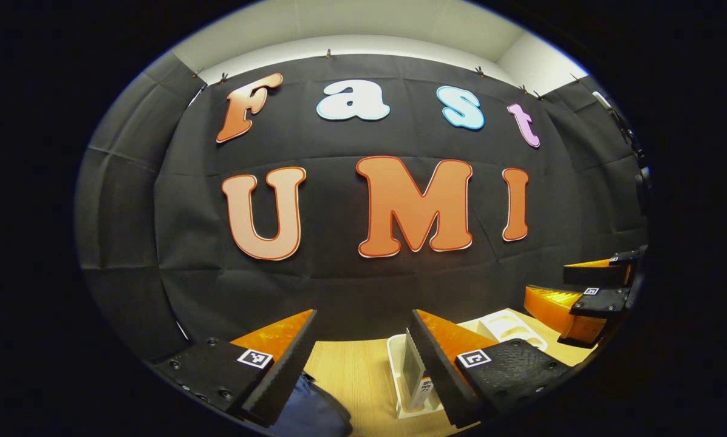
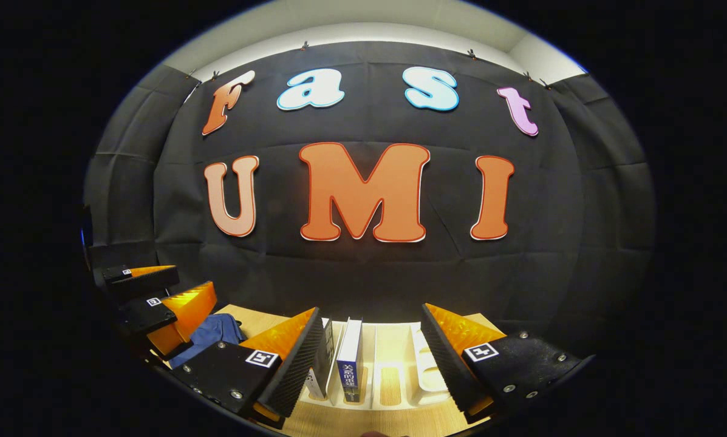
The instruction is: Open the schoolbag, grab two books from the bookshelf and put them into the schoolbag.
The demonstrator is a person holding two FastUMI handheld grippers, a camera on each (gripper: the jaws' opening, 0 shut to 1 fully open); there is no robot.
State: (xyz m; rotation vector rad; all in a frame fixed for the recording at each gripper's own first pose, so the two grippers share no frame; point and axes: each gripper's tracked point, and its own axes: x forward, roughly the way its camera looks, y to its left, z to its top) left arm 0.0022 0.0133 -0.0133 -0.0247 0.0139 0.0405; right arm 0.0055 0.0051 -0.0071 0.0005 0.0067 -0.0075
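Note:
In the right gripper view my right gripper [image 2: 369, 358] is open, held above a white bookshelf rack [image 2: 427, 370] on the wooden table. Two books stand upright in the rack's left slots: one with a dark blue spine [image 2: 350, 364] and another [image 2: 324, 358] just behind my left finger. The blue schoolbag [image 2: 212, 335] lies on the table to the left, beside my left gripper [image 2: 169, 290]. In the left gripper view my left gripper [image 1: 360, 358] is open, above the schoolbag [image 1: 314, 413], with the rack [image 1: 399, 376] to its right. The right gripper [image 1: 576, 288] shows farther right.
The light wooden table [image 1: 351, 370] runs up to the black cloth wall close behind it. The rack's right-hand slots [image 2: 393, 364] hold nothing. The bag's zip is hidden from both views.

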